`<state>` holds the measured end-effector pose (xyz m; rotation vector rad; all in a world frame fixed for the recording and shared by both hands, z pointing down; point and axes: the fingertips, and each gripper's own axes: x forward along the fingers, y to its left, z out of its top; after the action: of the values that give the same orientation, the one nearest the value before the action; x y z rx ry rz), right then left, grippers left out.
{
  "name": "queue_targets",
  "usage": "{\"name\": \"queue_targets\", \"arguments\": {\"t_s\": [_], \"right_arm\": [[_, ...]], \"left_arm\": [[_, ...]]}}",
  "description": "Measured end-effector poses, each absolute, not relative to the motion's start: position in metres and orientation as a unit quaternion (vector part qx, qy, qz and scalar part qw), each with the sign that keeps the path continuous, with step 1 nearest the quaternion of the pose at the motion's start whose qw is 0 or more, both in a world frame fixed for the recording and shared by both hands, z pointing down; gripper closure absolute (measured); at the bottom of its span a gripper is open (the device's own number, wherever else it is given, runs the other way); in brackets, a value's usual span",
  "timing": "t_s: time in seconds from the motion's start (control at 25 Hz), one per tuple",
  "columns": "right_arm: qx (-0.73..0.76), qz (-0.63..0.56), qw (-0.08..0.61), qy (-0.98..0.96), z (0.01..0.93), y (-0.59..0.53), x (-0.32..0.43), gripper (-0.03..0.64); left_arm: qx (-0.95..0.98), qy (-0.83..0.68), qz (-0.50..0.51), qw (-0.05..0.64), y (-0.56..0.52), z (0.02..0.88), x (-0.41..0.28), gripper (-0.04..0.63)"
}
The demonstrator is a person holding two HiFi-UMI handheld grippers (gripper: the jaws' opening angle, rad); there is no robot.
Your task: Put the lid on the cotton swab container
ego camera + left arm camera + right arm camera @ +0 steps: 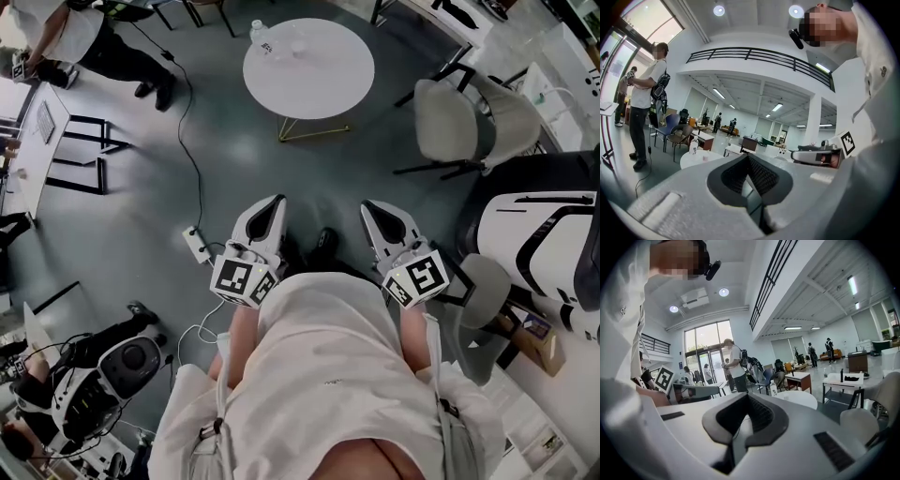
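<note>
White shirt (328,375) of the person fills the bottom of the head view, nearest the lens; from it the left gripper (275,202) reaches out at eleven o'clock and the right gripper (372,208) at one o'clock, both over the grey floor (187,169) and well apart from any work surface; a round white table (319,80) stands at twelve o'clock with a clear plastic bottle (260,36) at its far left rim, and a pale padded chair (450,117) sits at two o'clock.

Left gripper view: the left gripper (750,174) is clenched, jaws pressed together on nothing; the round white table (701,160) lies at ten o'clock beyond them.

Right gripper view: the right gripper (746,417) is likewise clenched and empty; the table (799,399) shows at two o'clock with the bottle (774,389) on it.

Neither the cotton swab container nor its lid can be made out in any view; if they are on that table, they are too small to tell. By these signs the task has not begun; the likely next move is to approach the table, find the lid, and part one gripper's jaws to take it.
</note>
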<state>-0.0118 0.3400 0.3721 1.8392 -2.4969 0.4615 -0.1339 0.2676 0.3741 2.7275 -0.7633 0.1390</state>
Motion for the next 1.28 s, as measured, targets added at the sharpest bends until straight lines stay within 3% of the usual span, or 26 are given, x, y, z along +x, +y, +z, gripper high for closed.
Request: {"name": "queue_targets", "arguments": {"t_s": [0.72, 1.28], "right_arm": [[0.586, 0.162, 0.003, -0.794, 0.379, 0.344, -0.005, 0.611], [0.620, 0.147, 0.012, -0.771, 0.361, 0.263, 0.025, 0.611]], "left_arm": [[0.951, -0.259, 0.069, 0.156, 0.275, 0.379, -0.126, 0.586], [0.960, -0.221, 0.066, 0.157, 0.185, 0.376, -0.086, 0.586]]}}
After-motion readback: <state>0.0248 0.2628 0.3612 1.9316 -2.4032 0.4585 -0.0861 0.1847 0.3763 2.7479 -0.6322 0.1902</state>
